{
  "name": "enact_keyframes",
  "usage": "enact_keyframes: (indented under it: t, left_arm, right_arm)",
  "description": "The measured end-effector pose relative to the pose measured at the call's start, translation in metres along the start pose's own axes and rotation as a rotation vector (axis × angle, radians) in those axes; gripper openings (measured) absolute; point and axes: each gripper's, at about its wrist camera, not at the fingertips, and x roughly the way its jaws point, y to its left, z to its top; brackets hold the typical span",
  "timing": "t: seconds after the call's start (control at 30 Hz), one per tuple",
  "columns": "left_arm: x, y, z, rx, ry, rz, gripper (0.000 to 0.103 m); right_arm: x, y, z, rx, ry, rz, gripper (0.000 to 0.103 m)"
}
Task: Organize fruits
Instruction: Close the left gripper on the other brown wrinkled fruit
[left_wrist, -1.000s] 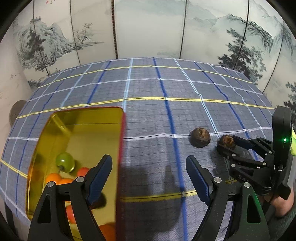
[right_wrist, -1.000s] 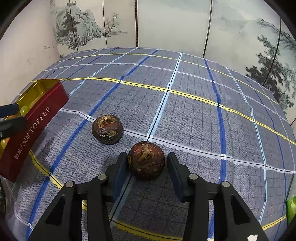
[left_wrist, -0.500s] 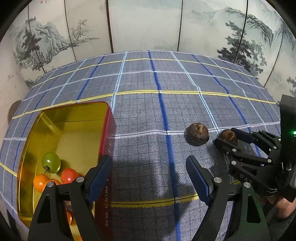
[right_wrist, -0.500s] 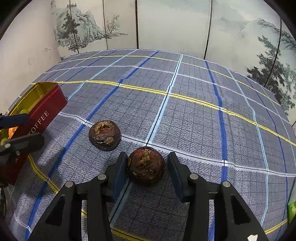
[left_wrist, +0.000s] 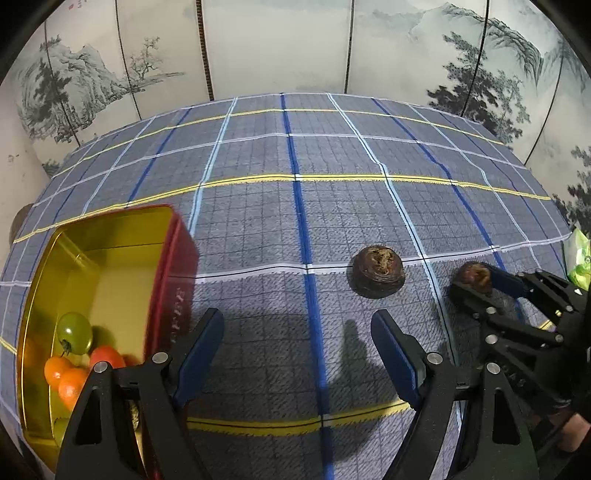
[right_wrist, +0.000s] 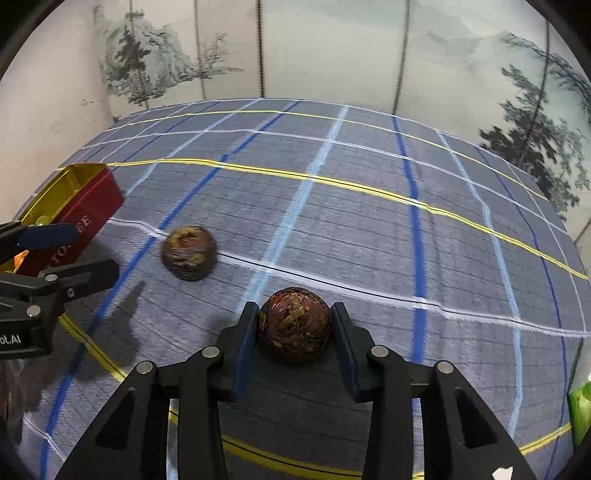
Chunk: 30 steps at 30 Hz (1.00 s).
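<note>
Now, right gripper (right_wrist: 294, 325) with blue-padded black jaws closing on a dark reddish-brown round fruit (right_wrist: 294, 322) on the grey-blue checked tablecloth (right_wrist: 369, 229), pads touching both sides, second brown wrinkled fruit (right_wrist: 189, 252) at ten o'clock of it, left gripper (left_wrist: 297, 352) spread wide and empty above the cloth, red-sided gold-lined tin (left_wrist: 110, 258) at its nine o'clock holding a green tomato (left_wrist: 74, 332) with orange and red ones.

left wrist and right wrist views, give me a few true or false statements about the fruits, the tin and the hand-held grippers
1. The right hand-held gripper has a dark brown fruit between its fingers. True; its jaws are closing on it.
2. The left hand-held gripper holds the second dark fruit. False: it is open and empty, and that fruit lies on the cloth.
3. The red tin is empty. False: a green fruit and orange and red ones lie inside.
4. The tin is gold inside. True.
5. Both dark fruits are outside the tin. True.
</note>
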Motion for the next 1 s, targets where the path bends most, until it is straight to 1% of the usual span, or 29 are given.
enact_keyframes:
  t: [0.3, 0.43, 0.53, 0.67, 0.8, 0.9, 0.97, 1.0]
  left_arm:
    - [0.015, -0.018, 0.008, 0.019, 0.018, -0.017, 0.082]
    - [0.024, -0.028, 0.014, 0.032, 0.024, -0.024, 0.081]
    - [0.032, -0.033, 0.018, 0.042, 0.032, -0.022, 0.078]
    - [0.040, -0.036, 0.025, 0.031, 0.039, -0.043, 0.077]
    - [0.046, -0.041, 0.032, 0.028, 0.041, -0.058, 0.071]
    - [0.052, -0.045, 0.035, 0.038, 0.039, -0.054, 0.071]
    - [0.055, -0.045, 0.035, 0.037, 0.040, -0.047, 0.068]
    - [0.054, -0.045, 0.035, 0.040, 0.034, -0.052, 0.063]
  right_arm:
    - [-0.006, -0.046, -0.008, 0.073, 0.003, -0.067, 0.036]
    - [-0.008, -0.060, -0.010, 0.105, 0.002, -0.072, 0.037]
    - [-0.008, -0.062, -0.010, 0.108, 0.002, -0.072, 0.037]
    - [-0.008, -0.064, -0.011, 0.109, 0.002, -0.066, 0.037]
    - [-0.008, -0.064, -0.010, 0.109, 0.002, -0.064, 0.038]
    - [-0.007, -0.062, -0.010, 0.109, 0.002, -0.061, 0.038]
    - [-0.007, -0.063, -0.010, 0.109, 0.002, -0.061, 0.038]
    - [-0.007, -0.063, -0.010, 0.109, 0.002, -0.061, 0.038]
